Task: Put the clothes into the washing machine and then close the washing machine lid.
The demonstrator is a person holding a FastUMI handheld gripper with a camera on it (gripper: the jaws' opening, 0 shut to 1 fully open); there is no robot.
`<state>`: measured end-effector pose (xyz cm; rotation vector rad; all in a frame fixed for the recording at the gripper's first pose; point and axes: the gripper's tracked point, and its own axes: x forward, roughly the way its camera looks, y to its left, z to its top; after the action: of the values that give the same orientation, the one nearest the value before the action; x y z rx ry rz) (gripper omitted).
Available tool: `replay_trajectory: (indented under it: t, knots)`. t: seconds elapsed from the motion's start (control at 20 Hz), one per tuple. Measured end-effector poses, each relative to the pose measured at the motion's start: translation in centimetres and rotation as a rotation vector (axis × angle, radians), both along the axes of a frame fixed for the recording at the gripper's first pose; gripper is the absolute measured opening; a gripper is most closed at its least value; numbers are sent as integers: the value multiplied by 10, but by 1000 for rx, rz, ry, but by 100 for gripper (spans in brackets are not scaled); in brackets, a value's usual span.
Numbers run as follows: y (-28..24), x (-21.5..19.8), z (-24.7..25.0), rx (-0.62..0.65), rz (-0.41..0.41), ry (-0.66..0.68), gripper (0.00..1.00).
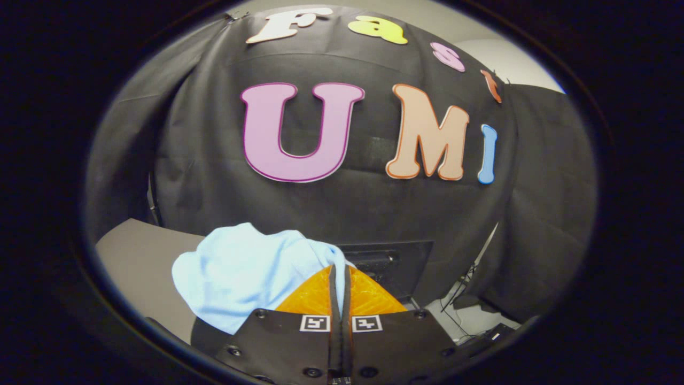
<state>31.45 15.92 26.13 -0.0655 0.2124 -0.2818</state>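
My gripper (340, 268) has its two orange fingers pressed together, with only a thin dark seam between the pads. A light blue cloth (240, 272) is pinched at the fingertips. It bunches up and hangs off to the left of the fingers, above the grey table (133, 256). Just beyond the fingertips, to the right, stands a black box-like unit (393, 262) with a dark recessed handle; the cloth and the fingers hide most of it. I cannot tell whether its lid is up or down.
The grey table runs away to the left under the cloth, up to the black cloth wall. To the right, past the black unit, the pale floor holds dark cables (459, 294) and a small dark device (494, 334).
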Motion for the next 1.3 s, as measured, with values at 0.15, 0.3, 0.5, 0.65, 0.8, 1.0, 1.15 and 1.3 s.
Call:
replay_trajectory:
  t: [0.15,0.3,0.5,0.65,0.8,1.0,1.15,1.3]
  knots:
    - [-17,4,-30,32,-27,46,1]
    - [-33,6,-72,83,-61,96,1]
    - [-45,0,-121,99,-86,163,1]
    - [-58,-3,-152,163,-115,176,2]
    - [-56,-6,-163,255,-92,156,3]
    - [-56,-3,-139,293,-80,68,43]
    - [-37,-10,-147,268,-20,130,76]
    - [-8,-16,-144,251,24,129,98]
